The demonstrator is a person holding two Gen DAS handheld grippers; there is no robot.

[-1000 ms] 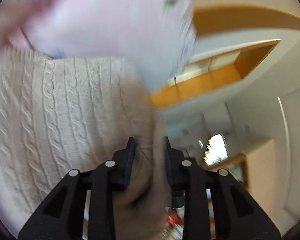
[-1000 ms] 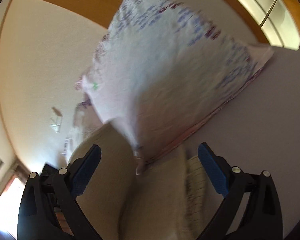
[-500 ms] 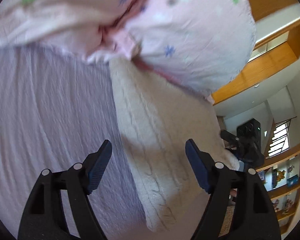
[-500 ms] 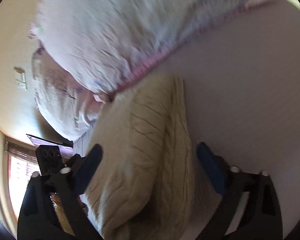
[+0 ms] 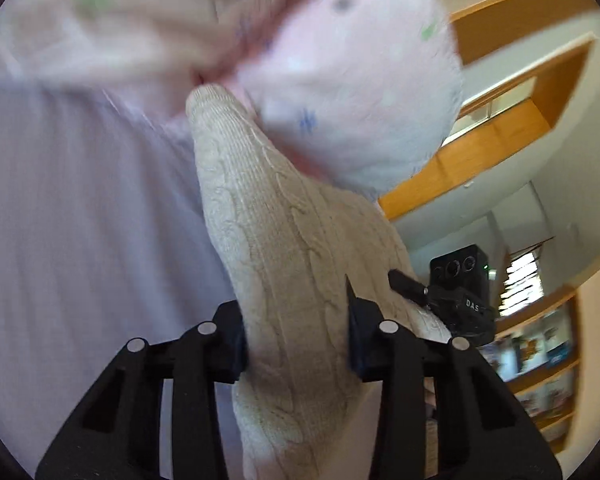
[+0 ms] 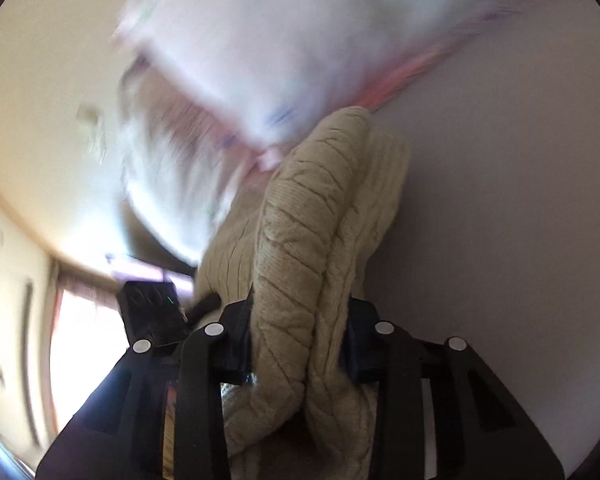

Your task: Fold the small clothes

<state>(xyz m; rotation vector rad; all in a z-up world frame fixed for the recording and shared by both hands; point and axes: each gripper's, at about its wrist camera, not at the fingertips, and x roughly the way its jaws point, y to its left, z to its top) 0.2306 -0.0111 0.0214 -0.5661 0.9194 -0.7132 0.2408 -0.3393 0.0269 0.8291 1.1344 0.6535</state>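
Both of your tongs stood wide open over the cream cable-knit sweater (image 5: 292, 280) half a second ago; now each pair has closed in on it. Your left tongs (image 5: 296, 340) are pinched onto a single thickness of the knit, the fabric running up between the jaws and away toward the pink patterned garment (image 5: 340, 80), which lies against the sweater's far end. Your right tongs (image 6: 300, 344) are clamped over a bunched double roll of the same sweater (image 6: 312, 240), so you hold 2 layers there. The sweater rests along the pale lilac surface (image 5: 80, 220), probably a bed sheet rather than a desk, though motion blur makes that hard to settle. In the left wrist view you can see the right tool's black camera housing (image 5: 460, 292) just beyond the knit, so your 2 grips sit close together on 1 edge. That reads as the start of a new fold: you have regripped and are ready to lift or carry the edge over. Watch the pink garment, since it touches the sweater and could drag along when you pull.
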